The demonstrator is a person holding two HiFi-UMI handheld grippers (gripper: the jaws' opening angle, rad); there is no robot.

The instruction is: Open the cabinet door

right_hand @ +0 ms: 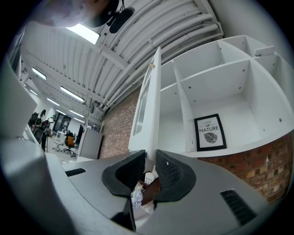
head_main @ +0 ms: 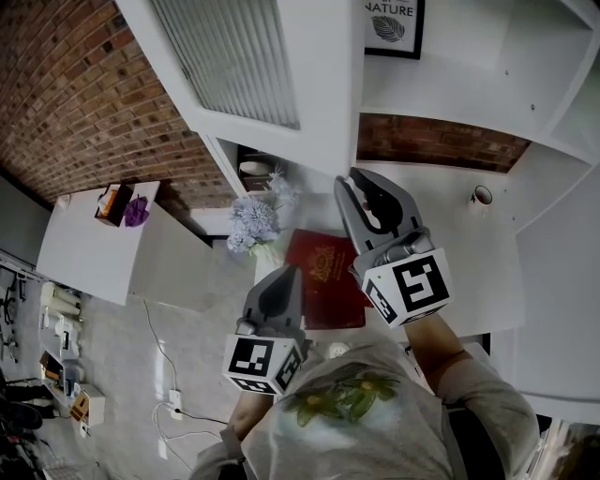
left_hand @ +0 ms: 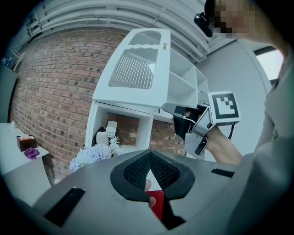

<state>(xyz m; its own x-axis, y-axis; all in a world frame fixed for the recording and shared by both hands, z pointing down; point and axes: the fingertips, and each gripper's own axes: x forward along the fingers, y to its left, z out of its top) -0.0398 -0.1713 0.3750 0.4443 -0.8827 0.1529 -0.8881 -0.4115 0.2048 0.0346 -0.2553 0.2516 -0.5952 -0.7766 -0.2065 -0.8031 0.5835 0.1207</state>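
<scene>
The white cabinet door (head_main: 253, 66) with a ribbed glass panel stands swung out to the left, away from the bare white shelves (head_main: 450, 66). My right gripper (head_main: 356, 178) is raised right at the door's lower corner, jaws a narrow gap apart. In the right gripper view the door's edge (right_hand: 149, 105) runs down into that gap; whether they touch is unclear. My left gripper (head_main: 284, 274) hangs lower and nearer to me, shut with nothing in it. From the left gripper view the door (left_hand: 135, 69) and the right gripper (left_hand: 167, 110) beside its corner are both visible.
A framed leaf print (head_main: 392, 28) leans on a shelf. On the white counter (head_main: 487, 281) lie a red book (head_main: 323, 277), pale flowers (head_main: 253, 220) and a small cup (head_main: 481, 195). A white table (head_main: 84, 253) stands at left by the brick wall.
</scene>
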